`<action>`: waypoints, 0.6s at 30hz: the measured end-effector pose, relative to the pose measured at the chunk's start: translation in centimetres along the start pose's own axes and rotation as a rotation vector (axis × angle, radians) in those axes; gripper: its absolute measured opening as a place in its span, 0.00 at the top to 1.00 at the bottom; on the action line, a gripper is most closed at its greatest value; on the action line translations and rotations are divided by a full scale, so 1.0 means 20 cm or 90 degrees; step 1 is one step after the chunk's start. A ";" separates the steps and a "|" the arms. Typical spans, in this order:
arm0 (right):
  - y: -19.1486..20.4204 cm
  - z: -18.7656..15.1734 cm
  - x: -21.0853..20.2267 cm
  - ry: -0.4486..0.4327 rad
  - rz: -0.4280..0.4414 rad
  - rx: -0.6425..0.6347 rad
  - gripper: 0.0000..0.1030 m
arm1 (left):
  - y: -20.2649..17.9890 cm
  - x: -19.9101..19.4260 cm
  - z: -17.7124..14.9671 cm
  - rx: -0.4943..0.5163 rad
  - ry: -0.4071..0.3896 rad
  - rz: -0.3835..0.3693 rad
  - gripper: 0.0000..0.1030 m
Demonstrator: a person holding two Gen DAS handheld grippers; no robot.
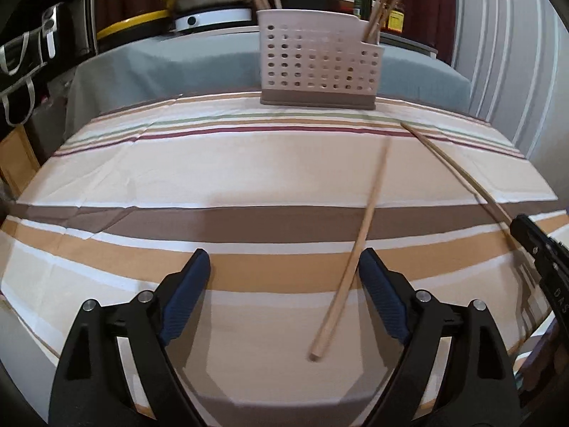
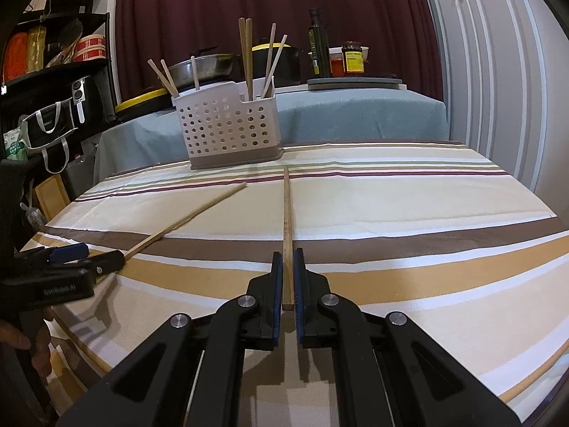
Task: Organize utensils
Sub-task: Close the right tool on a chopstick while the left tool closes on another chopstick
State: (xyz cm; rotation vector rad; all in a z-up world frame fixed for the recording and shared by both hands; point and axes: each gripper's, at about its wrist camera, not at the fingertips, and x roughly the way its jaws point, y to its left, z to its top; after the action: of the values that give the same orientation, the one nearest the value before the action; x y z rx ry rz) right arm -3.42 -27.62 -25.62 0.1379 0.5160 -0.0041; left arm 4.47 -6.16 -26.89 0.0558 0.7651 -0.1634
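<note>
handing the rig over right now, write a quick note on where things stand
Left tongs: open, low over the striped tablecloth, one loose chopstick lying between the jaws, not gripped.
Right tongs: shut on a second chopstick, which points toward the caddy.
Perforated utensil caddy at the far edge already holds several chopsticks.
Left: put both chopsticks into the caddy.

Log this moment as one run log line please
left claw open over chopstick | right claw shut on second chopstick | caddy behind

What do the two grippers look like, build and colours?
Both match: left gripper and right gripper have black plastic linkage arms with silver round pivot bolts and blue ribbed pads on the fingers. White lettering marks the body's side.
</note>
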 end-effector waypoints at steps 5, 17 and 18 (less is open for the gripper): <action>0.00 -0.01 0.00 0.002 0.001 -0.001 0.93 | 0.03 -0.04 -0.04 0.037 -0.019 -0.036 0.26; 0.00 -0.02 0.00 0.005 0.004 0.005 0.93 | -0.01 -0.10 -0.13 0.141 -0.055 -0.133 0.81; 0.00 -0.02 0.00 0.006 0.005 0.006 0.93 | -0.02 -0.10 -0.13 0.143 -0.058 -0.134 0.83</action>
State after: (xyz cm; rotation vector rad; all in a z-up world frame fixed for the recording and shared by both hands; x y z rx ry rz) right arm -3.65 -27.65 -25.96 0.1494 0.5248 0.0017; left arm 1.14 -5.96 -27.43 0.1806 0.6582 -0.4487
